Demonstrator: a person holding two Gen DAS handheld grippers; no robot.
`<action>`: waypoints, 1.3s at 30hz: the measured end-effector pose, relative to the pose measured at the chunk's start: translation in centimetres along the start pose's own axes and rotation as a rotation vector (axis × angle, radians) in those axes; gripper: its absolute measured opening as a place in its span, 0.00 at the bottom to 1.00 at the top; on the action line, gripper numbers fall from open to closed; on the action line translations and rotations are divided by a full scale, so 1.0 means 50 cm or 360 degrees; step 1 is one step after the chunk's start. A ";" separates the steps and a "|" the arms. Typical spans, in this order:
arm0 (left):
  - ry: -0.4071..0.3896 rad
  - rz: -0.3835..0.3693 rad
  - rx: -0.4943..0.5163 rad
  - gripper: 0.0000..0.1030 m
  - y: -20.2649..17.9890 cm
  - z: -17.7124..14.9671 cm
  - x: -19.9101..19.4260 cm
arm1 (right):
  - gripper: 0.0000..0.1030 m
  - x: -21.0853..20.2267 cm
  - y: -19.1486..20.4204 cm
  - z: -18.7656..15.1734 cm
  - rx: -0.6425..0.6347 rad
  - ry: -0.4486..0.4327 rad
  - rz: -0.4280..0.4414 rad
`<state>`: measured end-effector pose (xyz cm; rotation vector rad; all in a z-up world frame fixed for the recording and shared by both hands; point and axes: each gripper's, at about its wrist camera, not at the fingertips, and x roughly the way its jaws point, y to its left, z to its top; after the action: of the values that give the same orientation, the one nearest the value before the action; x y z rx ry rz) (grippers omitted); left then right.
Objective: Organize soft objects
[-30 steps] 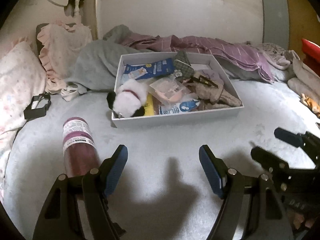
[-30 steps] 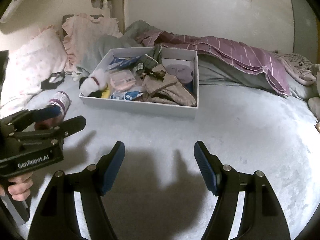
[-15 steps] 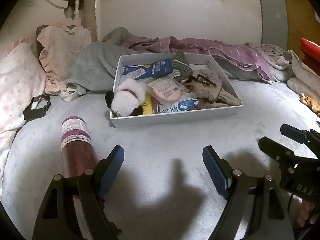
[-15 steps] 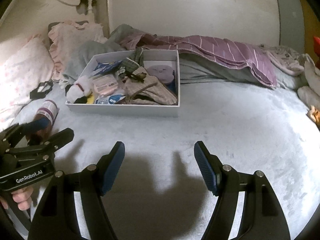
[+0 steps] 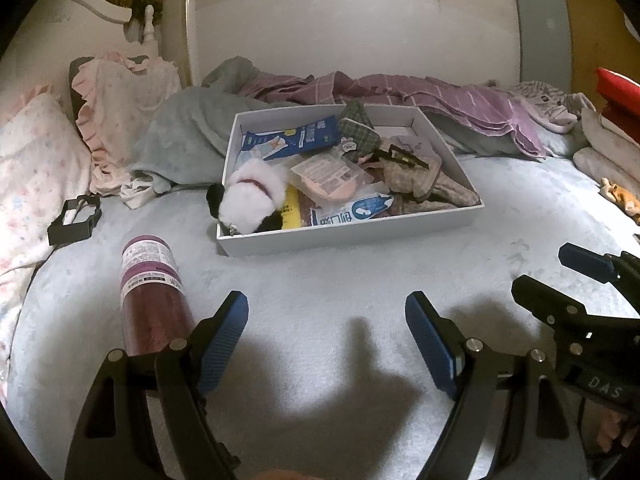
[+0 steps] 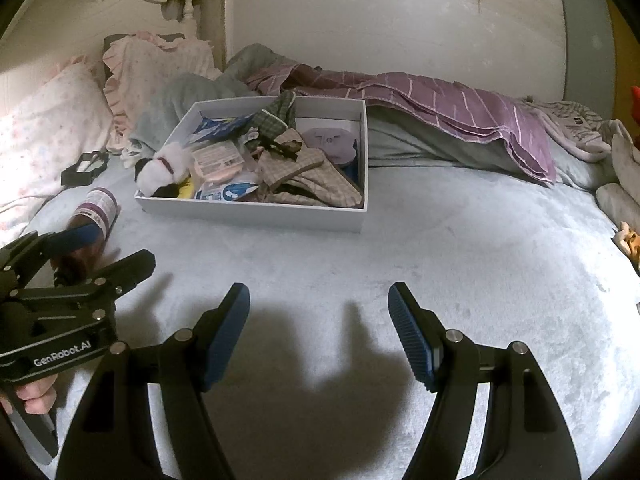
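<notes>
Currently both the left gripper (image 5: 326, 336) and right gripper (image 6: 319, 330) hover wide apart and empty over the bed (image 6: 460, 264), short of the filled box (image 6: 256, 212), a scene fitting either sorting about to start or just finished.

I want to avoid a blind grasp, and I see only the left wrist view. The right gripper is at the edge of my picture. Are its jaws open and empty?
Observer: Yes. In the right wrist view the right gripper has its jaws wide apart, with only the bed cover between them.
Operator: What is in the far right corner of the white box?
Observer: A round lilac pad sits there, behind the plaid cloth.
Operator: Who holds the left gripper?
Observer: A hand wraps its handle at the lower left. Your view does not show it.
</notes>
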<state>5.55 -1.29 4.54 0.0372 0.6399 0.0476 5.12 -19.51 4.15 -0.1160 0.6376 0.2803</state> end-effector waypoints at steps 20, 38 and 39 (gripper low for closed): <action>0.0013 0.0015 -0.0004 0.79 -0.001 -0.003 0.002 | 0.71 -0.001 0.024 -0.005 -0.0084 0.0003 0.0009; 0.0049 0.0012 -0.0035 0.79 0.006 -0.004 0.008 | 0.71 0.003 0.028 -0.014 -0.0081 0.0017 0.0023; 0.0051 0.0011 -0.0038 0.79 0.007 -0.004 0.008 | 0.71 0.003 0.027 -0.013 -0.0083 0.0016 0.0024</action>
<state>5.75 -0.90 4.15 0.0158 0.6711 0.0626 4.48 -18.29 3.51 -0.1631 0.6418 0.3109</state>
